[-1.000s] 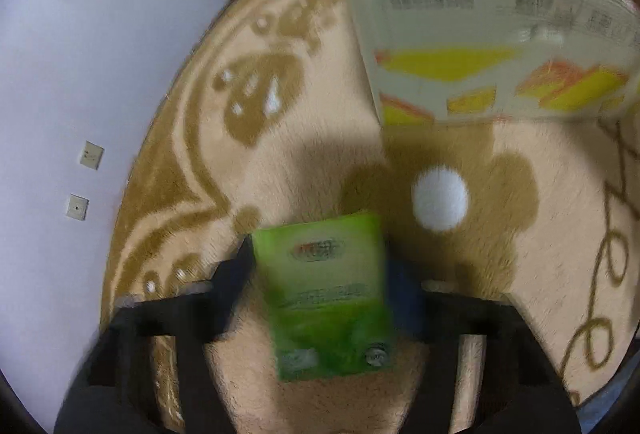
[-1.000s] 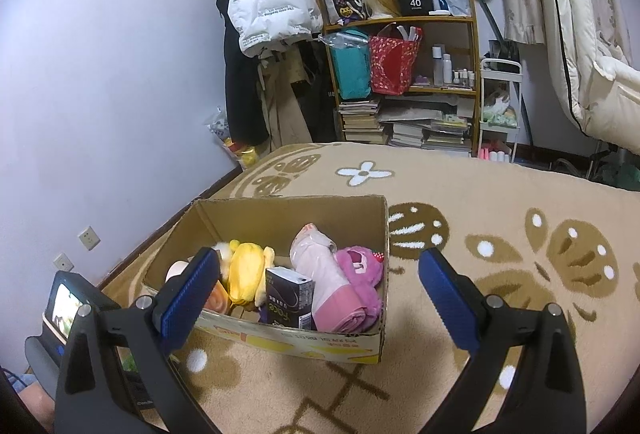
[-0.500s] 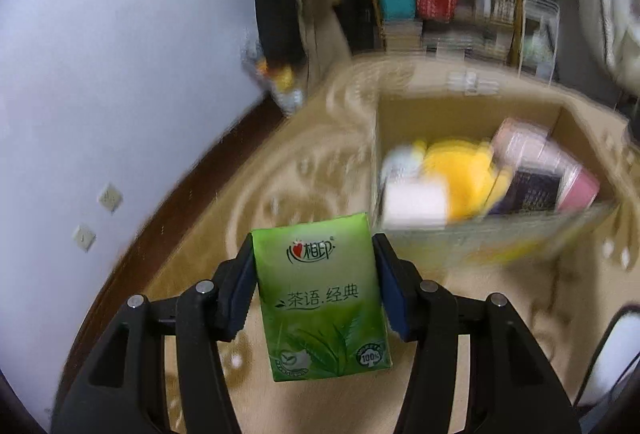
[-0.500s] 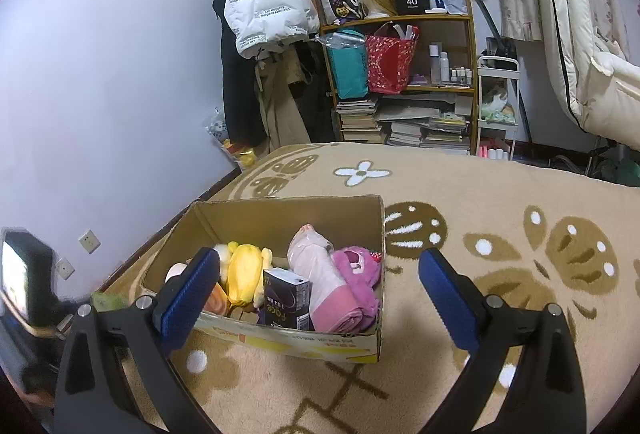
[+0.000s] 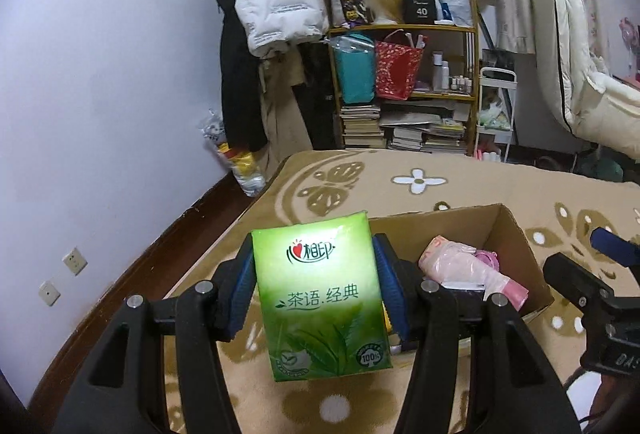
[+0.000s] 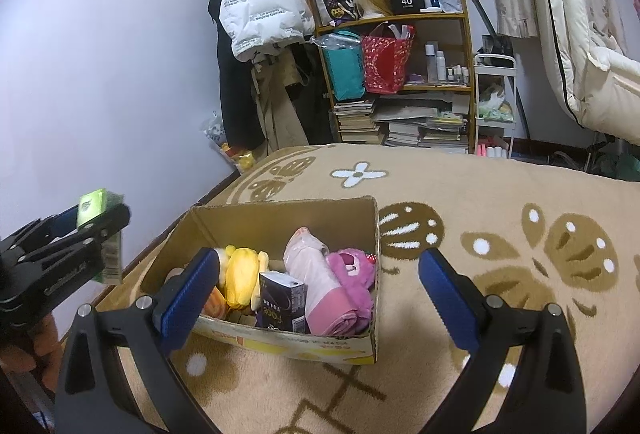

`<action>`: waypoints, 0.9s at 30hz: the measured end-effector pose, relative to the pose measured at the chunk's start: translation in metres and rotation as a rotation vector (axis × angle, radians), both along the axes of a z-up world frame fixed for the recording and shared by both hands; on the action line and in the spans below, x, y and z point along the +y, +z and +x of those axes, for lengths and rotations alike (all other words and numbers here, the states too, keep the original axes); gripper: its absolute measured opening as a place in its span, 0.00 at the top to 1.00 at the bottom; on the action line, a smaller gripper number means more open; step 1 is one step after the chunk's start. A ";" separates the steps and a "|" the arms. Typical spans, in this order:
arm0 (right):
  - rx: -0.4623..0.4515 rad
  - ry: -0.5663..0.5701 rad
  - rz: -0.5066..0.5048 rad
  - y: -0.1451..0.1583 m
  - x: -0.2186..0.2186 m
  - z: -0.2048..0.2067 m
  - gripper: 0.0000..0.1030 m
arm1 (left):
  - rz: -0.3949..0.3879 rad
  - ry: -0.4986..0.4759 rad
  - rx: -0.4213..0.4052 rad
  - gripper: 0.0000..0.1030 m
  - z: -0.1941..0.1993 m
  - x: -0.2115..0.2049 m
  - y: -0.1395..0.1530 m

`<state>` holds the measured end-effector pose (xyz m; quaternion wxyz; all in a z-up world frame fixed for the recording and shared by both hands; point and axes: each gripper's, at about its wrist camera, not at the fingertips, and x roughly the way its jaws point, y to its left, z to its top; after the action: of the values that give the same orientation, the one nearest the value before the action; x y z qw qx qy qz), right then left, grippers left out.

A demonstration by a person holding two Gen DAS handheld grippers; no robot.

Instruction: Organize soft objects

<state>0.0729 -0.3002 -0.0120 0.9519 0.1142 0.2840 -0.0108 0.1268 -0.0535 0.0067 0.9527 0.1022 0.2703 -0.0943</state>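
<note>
My left gripper is shut on a green tissue pack and holds it in the air, left of and above a cardboard box. In the right wrist view the left gripper shows at the left edge with the green tissue pack in it. The box holds a yellow plush, a pink roll, a purple plush and a dark pack. My right gripper is open and empty, hovering over the box's near side.
The box stands on a beige patterned carpet. A purple wall with sockets is to the left. A cluttered shelf, hanging coats and a white chair stand at the back.
My left gripper has risen from near the carpet with the green tissue pack and now looks over the box. The right gripper has barely moved.
</note>
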 end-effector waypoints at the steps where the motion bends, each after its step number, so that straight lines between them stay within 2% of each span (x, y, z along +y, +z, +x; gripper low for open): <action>1: 0.000 0.000 -0.004 0.001 0.000 0.000 0.00 | 0.008 -0.002 0.004 0.46 0.002 -0.003 -0.003; 7: 0.003 0.000 -0.009 0.001 0.001 0.002 0.00 | -0.021 0.014 0.013 0.45 0.011 -0.003 -0.012; 9: 0.009 0.004 -0.010 0.001 0.002 0.002 0.00 | -0.035 0.012 0.010 0.38 0.011 -0.003 -0.013; 11: 0.009 0.004 -0.014 0.002 0.002 0.002 0.00 | -0.052 0.010 0.007 0.25 0.010 -0.002 -0.013; 16: 0.010 0.004 -0.014 0.002 0.002 0.002 0.00 | -0.050 0.023 0.000 0.13 0.003 0.002 -0.009; 19: 0.009 0.005 -0.019 0.003 0.002 0.001 0.00 | -0.035 0.050 -0.024 0.00 -0.005 0.007 -0.006; 27: -0.016 -0.003 -0.029 0.011 -0.002 -0.011 0.00 | -0.006 0.058 -0.057 0.00 -0.031 0.018 0.009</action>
<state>0.0618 -0.3018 -0.0009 0.9557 0.1012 0.2761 -0.0155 0.0953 -0.0351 0.0152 0.9626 0.0943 0.2456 -0.0647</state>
